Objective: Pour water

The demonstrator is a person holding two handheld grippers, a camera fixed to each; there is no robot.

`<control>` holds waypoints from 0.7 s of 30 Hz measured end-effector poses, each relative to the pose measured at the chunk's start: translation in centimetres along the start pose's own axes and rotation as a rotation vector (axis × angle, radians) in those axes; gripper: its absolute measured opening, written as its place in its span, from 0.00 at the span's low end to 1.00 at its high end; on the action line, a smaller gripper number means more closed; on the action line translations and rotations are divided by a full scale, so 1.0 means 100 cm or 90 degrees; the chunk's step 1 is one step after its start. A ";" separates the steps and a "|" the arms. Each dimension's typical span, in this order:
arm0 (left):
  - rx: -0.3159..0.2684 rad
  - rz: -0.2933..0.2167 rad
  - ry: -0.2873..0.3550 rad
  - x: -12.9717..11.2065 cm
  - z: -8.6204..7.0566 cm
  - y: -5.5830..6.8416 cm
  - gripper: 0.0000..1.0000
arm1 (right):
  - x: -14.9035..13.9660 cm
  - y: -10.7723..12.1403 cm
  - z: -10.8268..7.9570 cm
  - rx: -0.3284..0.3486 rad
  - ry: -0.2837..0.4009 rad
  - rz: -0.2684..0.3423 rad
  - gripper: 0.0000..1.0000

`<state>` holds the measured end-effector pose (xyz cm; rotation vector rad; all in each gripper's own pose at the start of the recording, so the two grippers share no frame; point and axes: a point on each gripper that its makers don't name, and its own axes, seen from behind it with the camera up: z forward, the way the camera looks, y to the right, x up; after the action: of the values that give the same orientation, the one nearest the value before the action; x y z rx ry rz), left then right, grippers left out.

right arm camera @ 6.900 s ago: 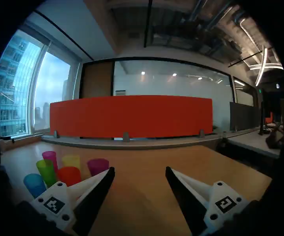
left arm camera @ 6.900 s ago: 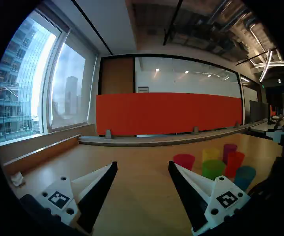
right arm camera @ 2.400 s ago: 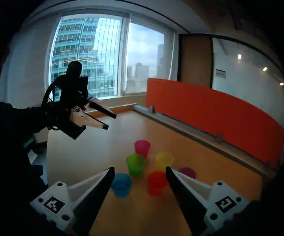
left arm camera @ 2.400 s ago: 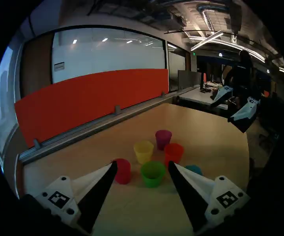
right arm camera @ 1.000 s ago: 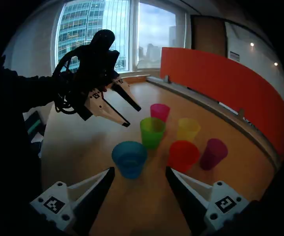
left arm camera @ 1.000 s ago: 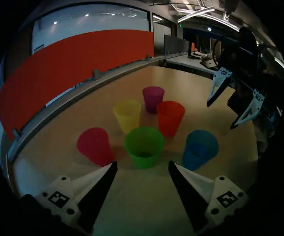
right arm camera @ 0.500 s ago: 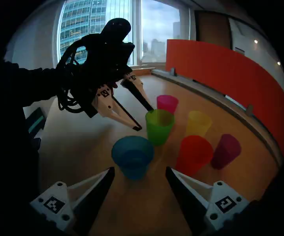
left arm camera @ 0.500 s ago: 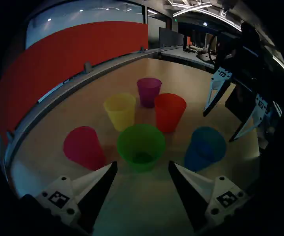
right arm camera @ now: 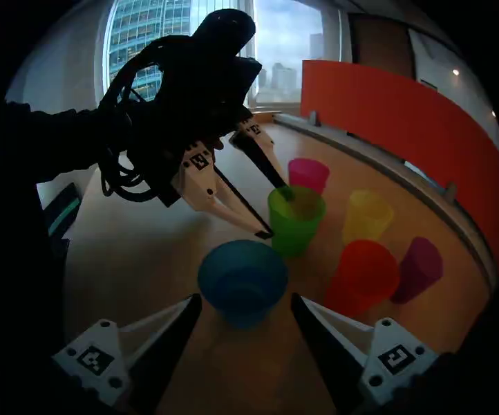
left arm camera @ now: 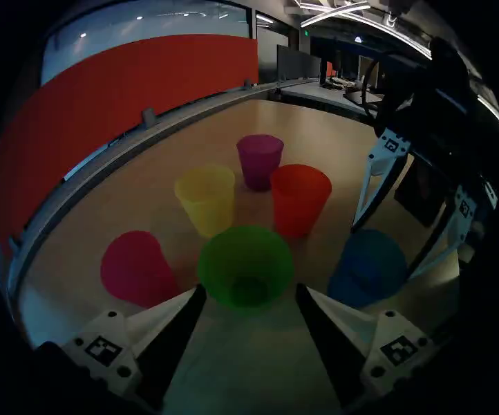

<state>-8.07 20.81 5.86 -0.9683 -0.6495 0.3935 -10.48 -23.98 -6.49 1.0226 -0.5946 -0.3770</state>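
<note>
Several coloured plastic cups stand upright in a cluster on a wooden table. In the left gripper view, the green cup [left arm camera: 246, 273] sits just ahead of my open left gripper [left arm camera: 248, 294], between its fingertips. Beyond it are pink [left arm camera: 135, 268], yellow [left arm camera: 206, 197], purple [left arm camera: 259, 159] and orange [left arm camera: 299, 198] cups. The blue cup [left arm camera: 368, 266] stands right, with the right gripper [left arm camera: 382, 250] open around it. In the right gripper view, the blue cup [right arm camera: 242, 280] lies just ahead of my open right gripper [right arm camera: 245, 299]. The left gripper [right arm camera: 277, 214] straddles the green cup [right arm camera: 296, 218].
A long orange partition [right arm camera: 401, 111] runs along the table's far edge [left arm camera: 111, 83]. Tall windows [right arm camera: 132, 28] lie behind the dark sleeve [right arm camera: 63, 145] holding the left gripper. Bare tabletop [right arm camera: 132, 249] spreads to the left of the blue cup. More desks stand farther back [left arm camera: 318, 76].
Both grippers have moved down and in toward the cups. The left one has closed in on the green cup and the right one on the blue cup. Both stay open.
</note>
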 end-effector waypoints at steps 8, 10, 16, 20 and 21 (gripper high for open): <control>-0.004 0.000 0.006 0.008 0.006 0.000 0.97 | 0.004 0.000 0.012 0.002 0.001 0.001 1.00; -0.004 0.001 0.007 0.009 0.007 0.000 0.97 | 0.006 0.000 0.014 0.002 0.002 0.001 1.00; -0.006 0.002 0.009 0.012 0.011 0.001 0.97 | 0.008 0.000 0.020 0.007 0.005 0.002 1.00; -0.006 0.002 0.010 0.013 0.013 0.000 0.97 | 0.009 0.001 0.023 0.008 0.005 0.001 1.00; -0.005 0.002 0.010 0.013 0.014 -0.001 0.97 | 0.009 0.001 0.023 0.009 0.005 0.001 1.00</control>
<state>-7.98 22.41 6.92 -0.9796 -0.6359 0.3862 -11.25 -26.03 -5.27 1.0366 -0.5917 -0.3684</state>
